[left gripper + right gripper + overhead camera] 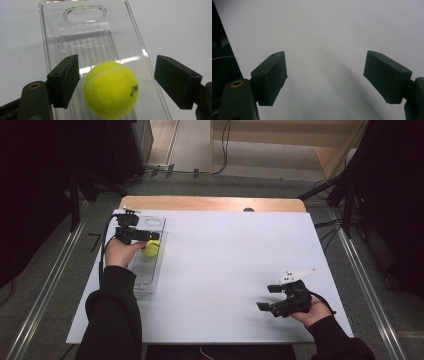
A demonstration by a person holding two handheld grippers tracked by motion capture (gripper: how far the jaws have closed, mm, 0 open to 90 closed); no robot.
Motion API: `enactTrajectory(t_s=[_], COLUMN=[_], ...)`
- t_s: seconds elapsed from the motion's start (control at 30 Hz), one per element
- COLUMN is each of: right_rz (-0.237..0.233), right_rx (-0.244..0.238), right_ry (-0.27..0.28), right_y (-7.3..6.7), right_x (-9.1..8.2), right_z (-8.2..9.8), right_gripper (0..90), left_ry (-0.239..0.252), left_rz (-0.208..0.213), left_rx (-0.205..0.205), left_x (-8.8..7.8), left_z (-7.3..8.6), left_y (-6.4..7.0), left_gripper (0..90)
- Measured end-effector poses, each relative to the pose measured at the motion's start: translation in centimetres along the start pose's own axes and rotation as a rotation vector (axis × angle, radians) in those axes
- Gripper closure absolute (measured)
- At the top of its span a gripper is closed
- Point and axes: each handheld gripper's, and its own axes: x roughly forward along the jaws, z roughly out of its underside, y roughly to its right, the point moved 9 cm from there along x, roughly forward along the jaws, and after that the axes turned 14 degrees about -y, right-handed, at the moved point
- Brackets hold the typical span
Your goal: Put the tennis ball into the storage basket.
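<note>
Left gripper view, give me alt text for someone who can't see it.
A yellow tennis ball lies in a clear plastic tray on a white table, between the left gripper's two black jaws, which stand open with a gap on each side of the ball.

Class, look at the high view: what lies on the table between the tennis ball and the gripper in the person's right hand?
Nothing: in the high view, only bare white table stretches between the tennis ball and the right gripper.

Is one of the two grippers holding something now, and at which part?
Nothing is held. The left gripper has its jaws apart around the tennis ball in the clear tray, with gaps on both sides. The right gripper is open.
</note>
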Motion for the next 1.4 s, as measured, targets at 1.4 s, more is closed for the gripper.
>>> enactTrajectory(t_s=[1.4], right_rz=[0.003], right_rx=[0.006], right_ry=[0.001], right_y=[0.0], right_x=[-0.2], right_z=[0.2], right_gripper=[16.8], left_ry=[0.015], left_rz=[0.167], left_rx=[0.154], left_x=[-3.5], left_z=[-1.6], left_y=[7.3], left_gripper=[18.2])
